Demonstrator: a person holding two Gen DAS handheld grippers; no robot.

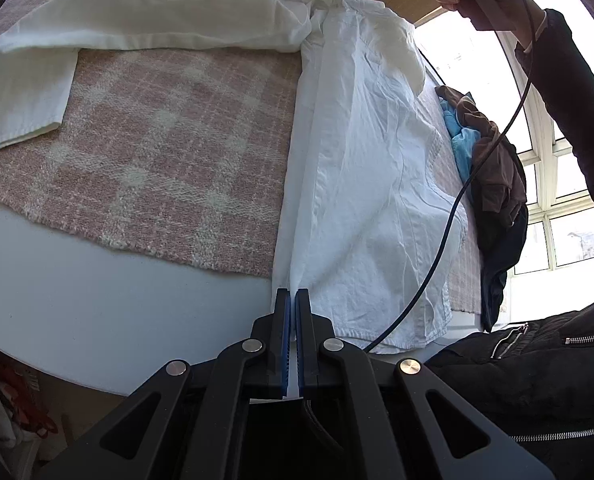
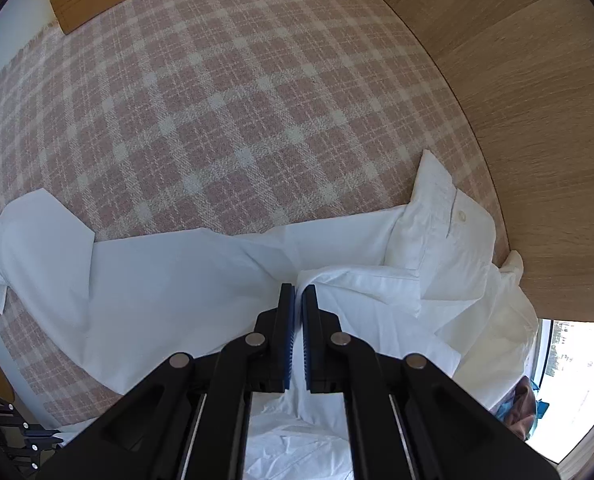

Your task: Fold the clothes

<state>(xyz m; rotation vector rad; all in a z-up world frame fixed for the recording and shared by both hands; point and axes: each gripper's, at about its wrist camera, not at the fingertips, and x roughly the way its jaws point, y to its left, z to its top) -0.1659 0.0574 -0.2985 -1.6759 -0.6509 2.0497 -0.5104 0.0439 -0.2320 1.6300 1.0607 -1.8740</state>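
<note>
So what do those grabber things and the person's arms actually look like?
Each gripper, left and right, is black with silver rivets and blue ribbed pads on its two fingers. A dark cable trails from the right one. The person wears a dark sleeve and a black zipped jacket.

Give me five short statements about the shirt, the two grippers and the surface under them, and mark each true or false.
1. The white shirt lies on a pink checked blanket. True.
2. The left gripper stands wide open, clear of the cloth. False: its jaws are closed on the shirt's near hem.
3. The right gripper is pinching shirt fabric near the collar end. True.
4. One sleeve stretches out sideways across the blanket. True.
5. The pile of other clothes beside the shirt is all white. False: it shows brown, blue and dark pieces.
</note>
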